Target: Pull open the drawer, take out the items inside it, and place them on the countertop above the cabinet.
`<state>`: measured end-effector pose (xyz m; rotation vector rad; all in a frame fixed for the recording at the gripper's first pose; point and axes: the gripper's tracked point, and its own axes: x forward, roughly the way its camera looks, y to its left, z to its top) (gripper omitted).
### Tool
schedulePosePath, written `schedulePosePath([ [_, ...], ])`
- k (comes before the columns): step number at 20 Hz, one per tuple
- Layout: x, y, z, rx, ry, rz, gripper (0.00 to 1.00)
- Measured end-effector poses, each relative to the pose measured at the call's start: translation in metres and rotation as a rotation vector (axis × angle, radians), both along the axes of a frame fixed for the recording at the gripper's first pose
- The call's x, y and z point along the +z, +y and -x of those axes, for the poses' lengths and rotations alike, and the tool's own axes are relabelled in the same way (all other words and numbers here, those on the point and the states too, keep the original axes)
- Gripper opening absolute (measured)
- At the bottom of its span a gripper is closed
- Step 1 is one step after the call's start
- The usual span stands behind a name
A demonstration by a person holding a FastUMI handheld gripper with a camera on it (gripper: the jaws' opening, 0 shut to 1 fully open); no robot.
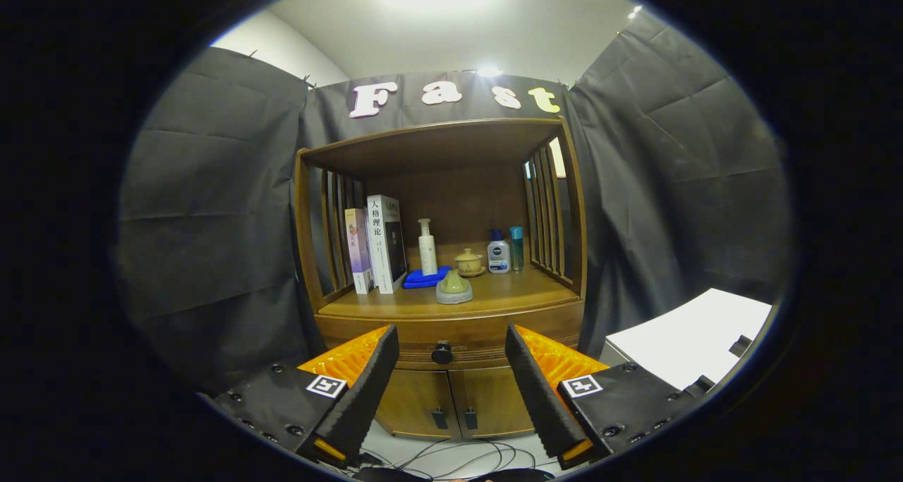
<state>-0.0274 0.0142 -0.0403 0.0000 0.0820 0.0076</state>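
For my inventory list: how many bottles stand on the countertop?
3: a pump bottle beside the books, and two bottles at the right slats. Others may be hidden. Tongs open.

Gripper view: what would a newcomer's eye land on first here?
The wooden cabinet stands straight ahead, its drawer shut, with the dark knob showing between the fingers of the open claw. On its countertop, books stand at one side, with bottles and a small ceramic pot beside them.

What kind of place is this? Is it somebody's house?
Probably not a real home: more likely a small booth set up for practice. Black cloth hangs all round a wooden cabinet holding books and bottles, with the open gripper facing its closed drawer's knob.
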Motion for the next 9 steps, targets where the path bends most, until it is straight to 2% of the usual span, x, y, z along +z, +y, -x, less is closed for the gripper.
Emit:
schedulePosePath([
  [9,-0.004,0.0034,-0.0011,0.015,0.006,0.001,0.95],
])
